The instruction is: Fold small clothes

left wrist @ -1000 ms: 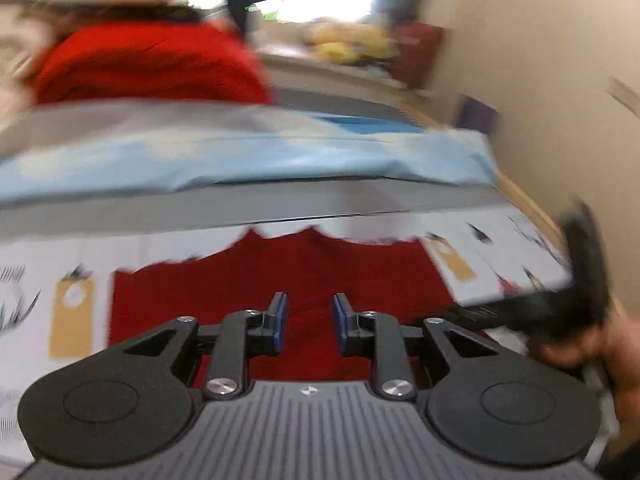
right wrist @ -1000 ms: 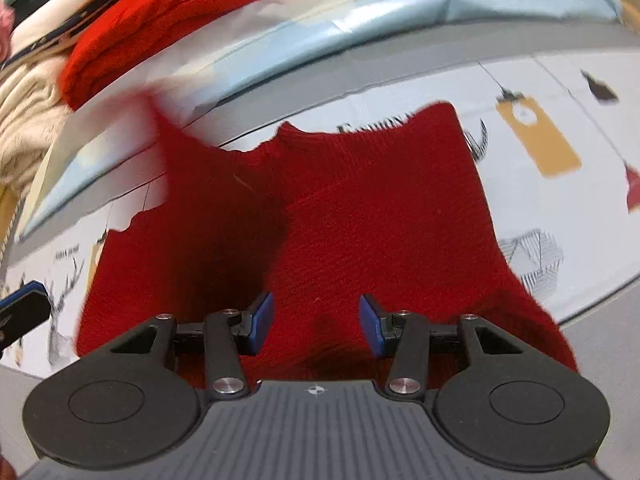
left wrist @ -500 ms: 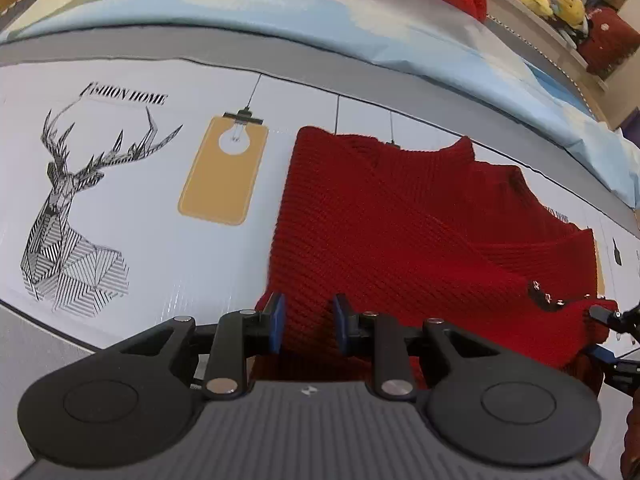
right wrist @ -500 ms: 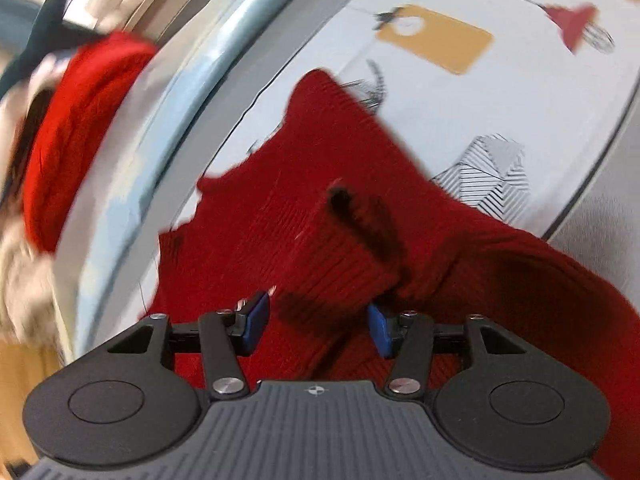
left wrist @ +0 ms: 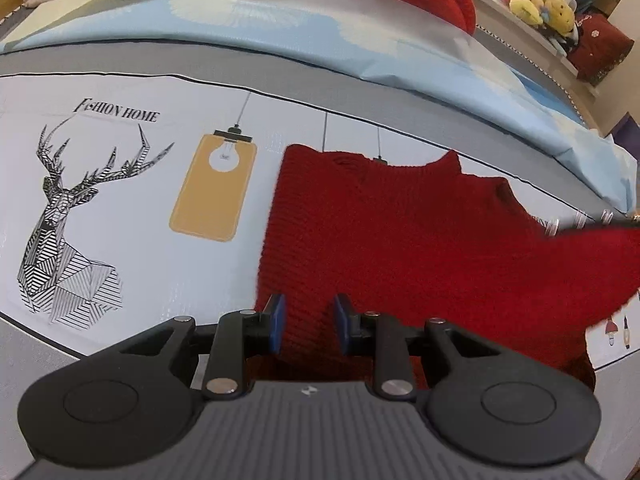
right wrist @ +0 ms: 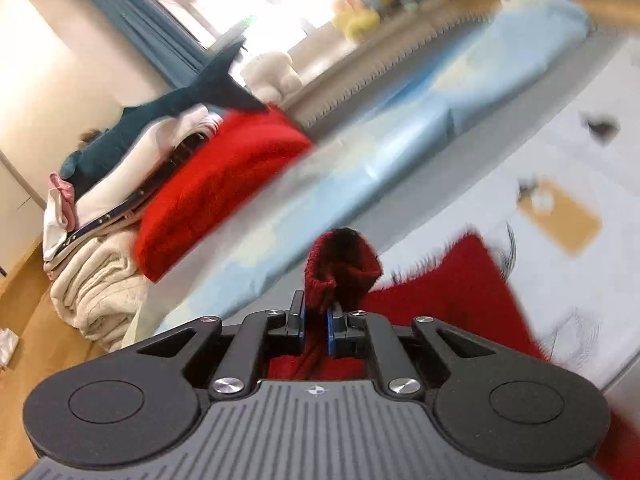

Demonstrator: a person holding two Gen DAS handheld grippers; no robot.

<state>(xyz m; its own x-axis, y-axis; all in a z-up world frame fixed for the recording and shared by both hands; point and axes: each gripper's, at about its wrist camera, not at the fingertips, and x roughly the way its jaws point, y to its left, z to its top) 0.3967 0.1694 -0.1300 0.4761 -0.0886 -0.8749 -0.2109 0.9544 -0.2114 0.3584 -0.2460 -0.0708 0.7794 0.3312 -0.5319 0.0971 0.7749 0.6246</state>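
A white printed cover with a black deer drawing, yellow lamp tags and a grey border (left wrist: 132, 184) lies over the bed and carries the work. Along its far edge runs a pale blue sheet (left wrist: 248, 24), and past that a stack of folded laundry topped by a bright red knit (right wrist: 212, 184).

The small dark red knitted sweater (left wrist: 384, 240) lies mostly flat in the middle of the cover, neckline toward the far edge, hem toward the near edge. Its right side is lifted off the cover and blurred.

The left gripper (left wrist: 307, 322) hovers at the near hem with its jaws partly open, a band of knit showing between the 2 blue pads, gripping nothing. The right gripper (right wrist: 316, 326) has its jaws closed on the ribbed cuff of the sweater's sleeve (right wrist: 340, 264), which stands bunched above the pads.

The risk I see: the left gripper is not pinning the hem, so carrying the sleeve across could drag the whole body sideways. The cuff is held by a small bunch and could slip out, dropping the sleeve crooked.
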